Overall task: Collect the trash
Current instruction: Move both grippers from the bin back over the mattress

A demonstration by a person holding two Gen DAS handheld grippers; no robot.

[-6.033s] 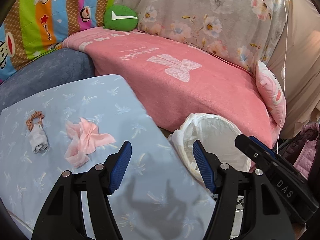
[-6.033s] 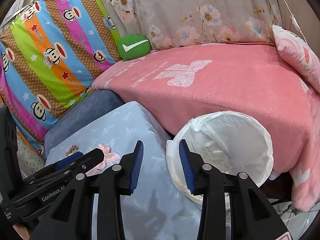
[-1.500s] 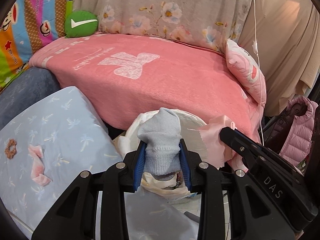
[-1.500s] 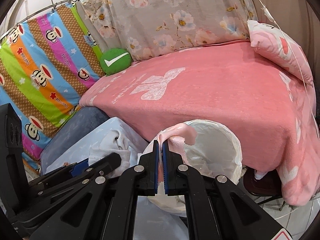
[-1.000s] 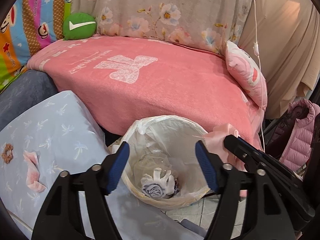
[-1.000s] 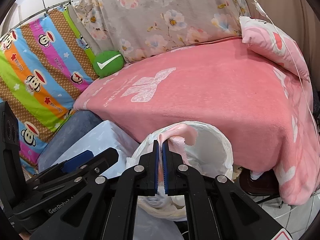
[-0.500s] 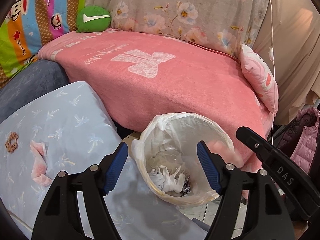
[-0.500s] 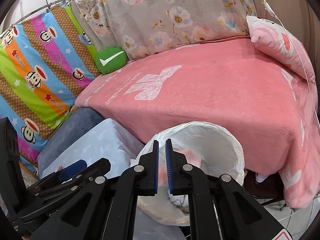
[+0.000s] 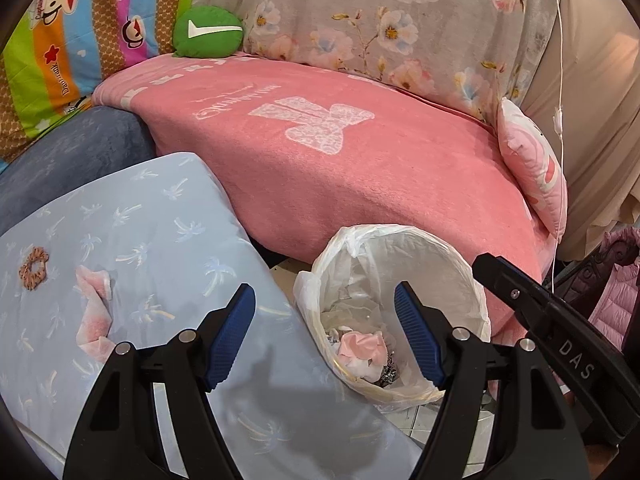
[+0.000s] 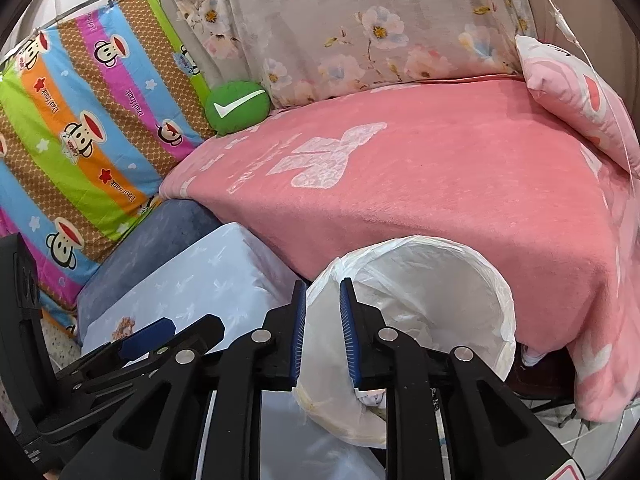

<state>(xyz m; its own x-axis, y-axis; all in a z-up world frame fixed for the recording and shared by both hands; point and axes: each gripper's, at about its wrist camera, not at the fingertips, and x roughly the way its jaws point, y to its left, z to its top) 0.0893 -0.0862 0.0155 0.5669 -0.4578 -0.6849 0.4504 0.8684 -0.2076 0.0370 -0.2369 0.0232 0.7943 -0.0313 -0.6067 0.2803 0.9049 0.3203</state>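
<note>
Your right gripper (image 10: 323, 336) has let go of the pink tissue (image 9: 362, 347), which now lies in the lined bin (image 9: 460, 268); its jaws stand slightly parted. Your left gripper (image 9: 325, 332) hangs wide apart, empty. Another pink scrap (image 9: 94, 312) remains on the blue cloth (image 9: 168, 216). The bin's lower contents are hard to distinguish.

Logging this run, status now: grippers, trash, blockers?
Left gripper open, empty. Right gripper open, empty. Pink scrap on table; another in bin. Nothing blocking.

Home living room, pink-blanketed sofa (image 9: 340, 168), floral throw (image 9: 380, 20), cartoon cushion (image 10: 80, 120), lined bin (image 9: 460, 272)
</note>
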